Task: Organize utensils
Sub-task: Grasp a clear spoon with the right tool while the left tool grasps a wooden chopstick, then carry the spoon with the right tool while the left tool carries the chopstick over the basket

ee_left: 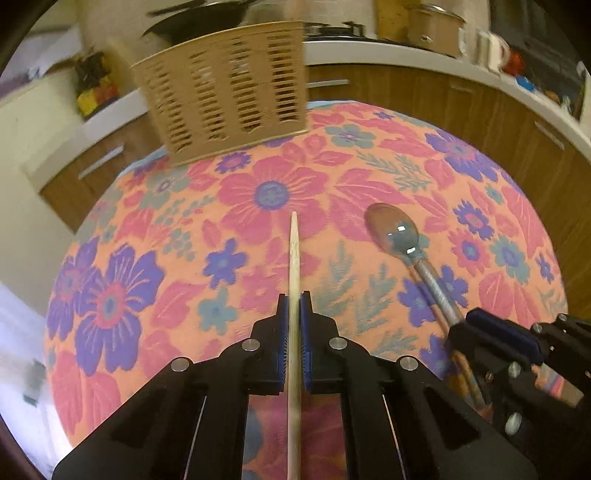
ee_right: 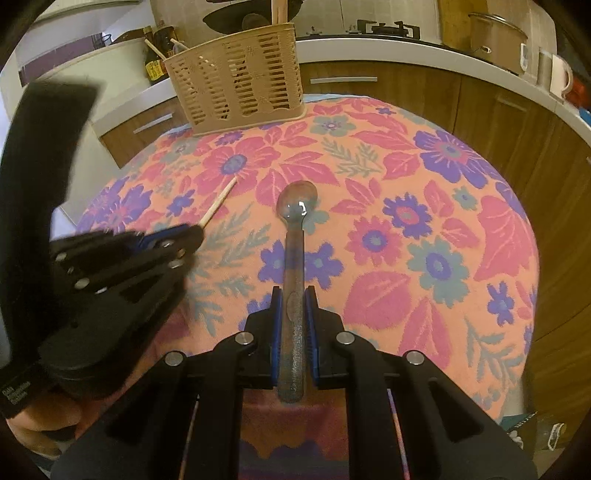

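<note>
The left hand-held gripper [ee_left: 294,306] is clamped on a pale wooden chopstick [ee_left: 294,258], its blue pads [ee_left: 282,314] pressed against both sides of the stick, whose tip points forward toward the far edge of the worktop [ee_left: 147,206]. The right hand-held gripper [ee_right: 294,306] grips the handle of a glossy blue-grey spoon [ee_right: 295,221]; the bowl of the spoon faces up and lies ahead of the fingers, over the floral cloth [ee_right: 424,221] that covers the worktop. Whether the spoon rests on the cloth or is lifted just clear cannot be told. The two grippers sit side by side, near each other. At the far edge stands a beige slotted utensil basket [ee_right: 236,85], upright, with a few sticks already poking out of it. Behind it runs a kitchen counter [ee_right: 388,50] carrying a pot [ee_right: 495,33].
</note>
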Motion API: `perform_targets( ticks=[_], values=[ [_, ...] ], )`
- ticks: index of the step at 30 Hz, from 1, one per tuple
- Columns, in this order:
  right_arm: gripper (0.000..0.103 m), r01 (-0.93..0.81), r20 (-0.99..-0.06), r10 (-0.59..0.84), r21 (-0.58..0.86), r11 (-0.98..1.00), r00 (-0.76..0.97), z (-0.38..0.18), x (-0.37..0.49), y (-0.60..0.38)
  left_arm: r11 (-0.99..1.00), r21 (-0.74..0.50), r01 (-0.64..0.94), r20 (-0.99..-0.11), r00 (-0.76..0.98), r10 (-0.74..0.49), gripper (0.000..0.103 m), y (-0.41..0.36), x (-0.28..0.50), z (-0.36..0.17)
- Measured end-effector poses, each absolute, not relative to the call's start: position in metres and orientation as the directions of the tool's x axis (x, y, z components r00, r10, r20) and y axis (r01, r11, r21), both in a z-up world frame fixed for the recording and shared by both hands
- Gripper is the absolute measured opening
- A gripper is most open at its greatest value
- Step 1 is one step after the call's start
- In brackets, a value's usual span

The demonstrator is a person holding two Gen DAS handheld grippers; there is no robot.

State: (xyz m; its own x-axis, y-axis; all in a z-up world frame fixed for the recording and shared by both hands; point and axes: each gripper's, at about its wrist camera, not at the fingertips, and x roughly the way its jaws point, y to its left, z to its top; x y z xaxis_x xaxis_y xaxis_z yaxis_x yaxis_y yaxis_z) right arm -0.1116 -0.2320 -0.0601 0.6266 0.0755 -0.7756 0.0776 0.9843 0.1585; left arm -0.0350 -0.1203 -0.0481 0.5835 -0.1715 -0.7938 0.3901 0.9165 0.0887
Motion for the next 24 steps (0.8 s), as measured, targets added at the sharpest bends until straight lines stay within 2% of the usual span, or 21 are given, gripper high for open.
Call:
perform_targets(
  ticks=[6,16,20,24],
  values=[
    [0.009,0.048,-0.79,0.084,0.141,0.989,0.607,-0.056,-0.098,-0.228,0.948,-0.087,0.305,-0.812,0.53,-0.245,0.004,-0.061,-0.017,-0.041],
    [0.01,0.053,-0.834,0.07,0.117,0.992,0.548,-0.06,-0.09,-0.244,0.943,-0.122,0.309,-0.831,0.488,-0.267,0.005,-0.05,-0.017,-0.048],
    [0.011,0.023,-0.854,0.099,0.129,0.991,0.51,-0.059,-0.086,-0.249,0.926,-0.153,0.344,-0.833,0.46,-0.308,0.017,-0.051,-0.014,-0.044],
    [0.022,0.009,-0.869,0.207,0.236,0.972,0.449,-0.055,-0.068,-0.259,0.914,-0.143,0.38,-0.846,0.433,-0.313,0.025,-0.054,-0.002,-0.04]
  ],
)
